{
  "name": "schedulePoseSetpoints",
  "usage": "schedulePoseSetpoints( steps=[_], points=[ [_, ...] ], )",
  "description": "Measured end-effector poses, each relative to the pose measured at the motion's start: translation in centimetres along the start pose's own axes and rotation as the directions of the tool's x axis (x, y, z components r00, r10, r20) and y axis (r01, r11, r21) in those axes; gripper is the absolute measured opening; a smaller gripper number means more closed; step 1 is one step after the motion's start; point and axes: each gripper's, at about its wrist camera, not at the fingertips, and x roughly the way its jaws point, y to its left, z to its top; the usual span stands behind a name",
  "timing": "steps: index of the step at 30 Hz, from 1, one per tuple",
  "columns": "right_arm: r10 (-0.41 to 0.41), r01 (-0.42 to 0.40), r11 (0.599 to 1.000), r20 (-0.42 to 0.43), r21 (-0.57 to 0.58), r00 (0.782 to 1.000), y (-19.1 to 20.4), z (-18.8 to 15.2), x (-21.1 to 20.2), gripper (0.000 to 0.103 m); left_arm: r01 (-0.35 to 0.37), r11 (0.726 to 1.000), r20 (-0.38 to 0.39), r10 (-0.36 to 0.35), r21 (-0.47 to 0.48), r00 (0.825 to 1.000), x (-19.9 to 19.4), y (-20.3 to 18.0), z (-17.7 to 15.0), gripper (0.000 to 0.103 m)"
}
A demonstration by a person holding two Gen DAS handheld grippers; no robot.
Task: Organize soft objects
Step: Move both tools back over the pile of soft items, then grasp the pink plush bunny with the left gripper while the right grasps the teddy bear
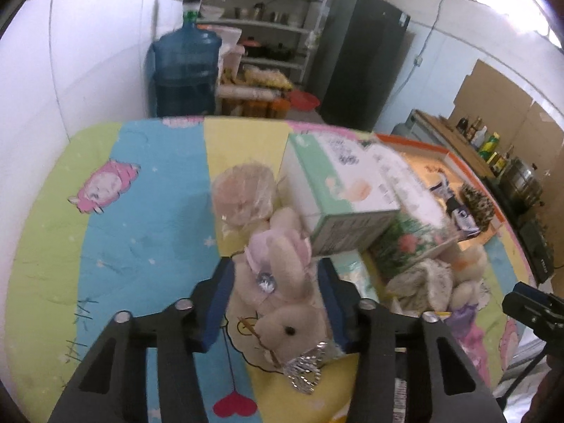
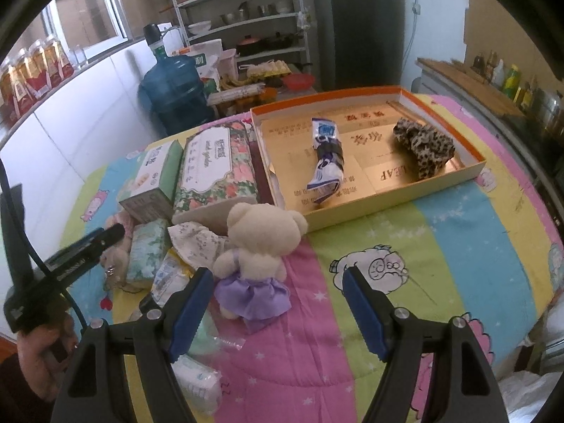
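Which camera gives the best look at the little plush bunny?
The left wrist view: the plush bunny fills its centre, between the left gripper's blue pads. In the right wrist view, only a partial glimpse shows behind that gripper.

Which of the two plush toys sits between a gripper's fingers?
The beige rabbit, between the left gripper pads. The cream bear in the purple skirt sits ahead of the open right gripper, outside its fingers.

Plush rabbit (image 2: pixel 116 246) mostly hidden behind left gripper (image 2: pixel 116 231); box text blurred.
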Motion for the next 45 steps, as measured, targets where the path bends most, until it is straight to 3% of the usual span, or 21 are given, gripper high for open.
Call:
schedulePoseSetpoints(
  steps=[14,16,18,19,21,24,45],
  points=[
    [0.085,-0.081,0.995,-0.074,0.060,0.994,0.2,0.8,5.1,0.075,0.079,0.997,-0.028,-0.079,-0.009,0.996,2.1,0.3,-0.4,0.044],
    [0.101,-0.096,0.994,-0.090,0.056,0.991,0.4,0.6,5.7,0.071,0.085,0.996,-0.024,-0.085,-0.003,0.996,2.2,0.3,-0.5,0.044],
    [0.137,-0.131,0.989,-0.107,0.061,0.985,0.5,0.5,6.2,0.059,0.091,0.996,-0.019,-0.091,0.002,0.996,2.2,0.6,-0.5,0.043],
    [0.151,-0.145,0.987,-0.112,0.064,0.982,0.6,0.4,6.4,0.059,0.097,0.995,-0.015,-0.097,0.002,0.995,2.2,0.6,-0.6,0.043],
    [0.150,-0.144,0.988,-0.107,0.061,0.983,0.6,0.3,6.3,0.057,0.117,0.993,-0.006,-0.117,0.000,0.993,2.1,0.9,-0.7,0.035],
    [0.172,-0.165,0.983,-0.100,0.078,0.980,0.2,0.1,5.9,0.055,0.142,0.990,0.002,-0.142,-0.007,0.990,1.8,1.5,-0.9,0.032],
    [0.215,-0.215,0.974,0.014,0.065,0.977,0.3,0.2,0.2,0.054,0.185,0.982,0.103,-0.187,0.025,0.977,-4.4,1.0,-0.5,0.031]
  ],
)
